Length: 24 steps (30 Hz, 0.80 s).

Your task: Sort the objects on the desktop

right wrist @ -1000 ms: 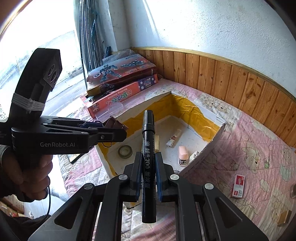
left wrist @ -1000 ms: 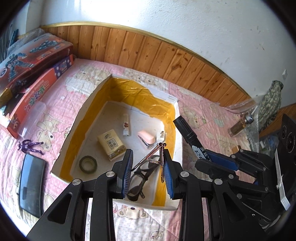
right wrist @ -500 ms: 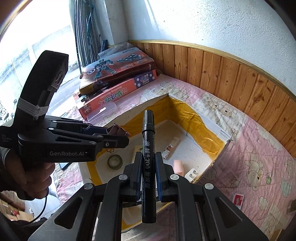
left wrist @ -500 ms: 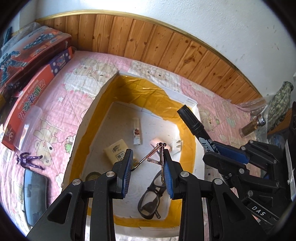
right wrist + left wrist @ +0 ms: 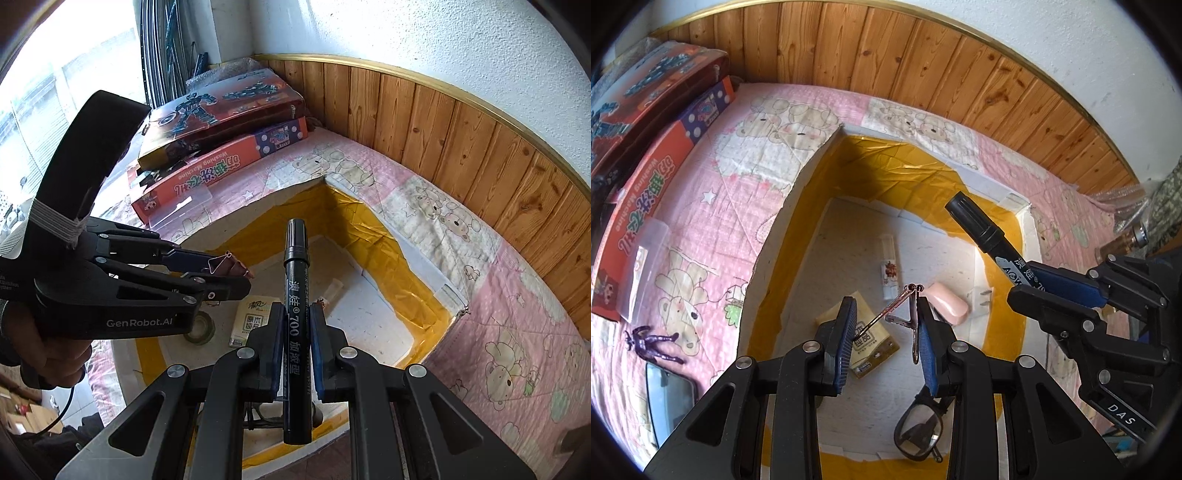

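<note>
Both carried above open box (image 5: 798, 206): right gripper (image 5: 293, 354) clamped on black marker (image 5: 295, 295), long axis running along the fingers toward far wall; left gripper (image 5: 886, 343) pinching folded glasses (image 5: 918, 424), lenses hanging below, nearer the floor.

Pink quilted bed (image 5: 746, 192): open box (image 5: 775, 236), toy boxes (image 5: 646, 177), phone (image 5: 665, 391).

Readable stuff: the black marker (image 5: 295, 295) has "700" printed on its barrel. Left of the marker, the left gripper (image 5: 229, 275) body says "GenRobot.AI". Behind the marker, the orange box (image 5: 207, 177) reads "Washing Machine", upside down.
</note>
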### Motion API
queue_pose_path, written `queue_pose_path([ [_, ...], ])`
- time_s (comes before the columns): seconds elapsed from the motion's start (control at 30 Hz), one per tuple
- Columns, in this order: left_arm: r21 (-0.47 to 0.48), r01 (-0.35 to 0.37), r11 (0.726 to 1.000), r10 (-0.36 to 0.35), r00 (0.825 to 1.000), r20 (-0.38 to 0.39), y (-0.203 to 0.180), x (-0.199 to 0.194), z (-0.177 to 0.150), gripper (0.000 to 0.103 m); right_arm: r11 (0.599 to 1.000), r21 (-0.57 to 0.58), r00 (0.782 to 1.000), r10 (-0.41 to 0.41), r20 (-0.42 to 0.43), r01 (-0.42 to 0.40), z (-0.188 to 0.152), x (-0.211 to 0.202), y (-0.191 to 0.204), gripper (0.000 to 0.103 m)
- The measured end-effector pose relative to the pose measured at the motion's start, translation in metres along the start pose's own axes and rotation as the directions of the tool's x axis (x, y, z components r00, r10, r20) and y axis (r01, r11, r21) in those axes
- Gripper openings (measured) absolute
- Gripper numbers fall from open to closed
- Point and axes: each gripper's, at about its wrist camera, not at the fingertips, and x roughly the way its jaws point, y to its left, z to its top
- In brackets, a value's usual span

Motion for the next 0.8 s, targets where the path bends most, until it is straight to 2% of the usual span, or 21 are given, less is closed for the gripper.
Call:
queue_pose_path([
  [0.47, -0.047, 0.01, 0.999, -0.014, 0.996, -0.084, 0.011, 0.04, 0.027, 0.032, 0.999, -0.04, 0.992, -0.027, -0.123, 0.022, 0.022, 0.047, -0.024, 0.015],
  [0.8, -0.055, -0.033, 0.998, 0.025, 0.99, -0.135, 0.013, 0.075, 0.038, 0.032, 0.995, -0.09, 0.966, -0.06, -0.253, 0.038, 0.029, 0.087, -0.037, 0.015],
])
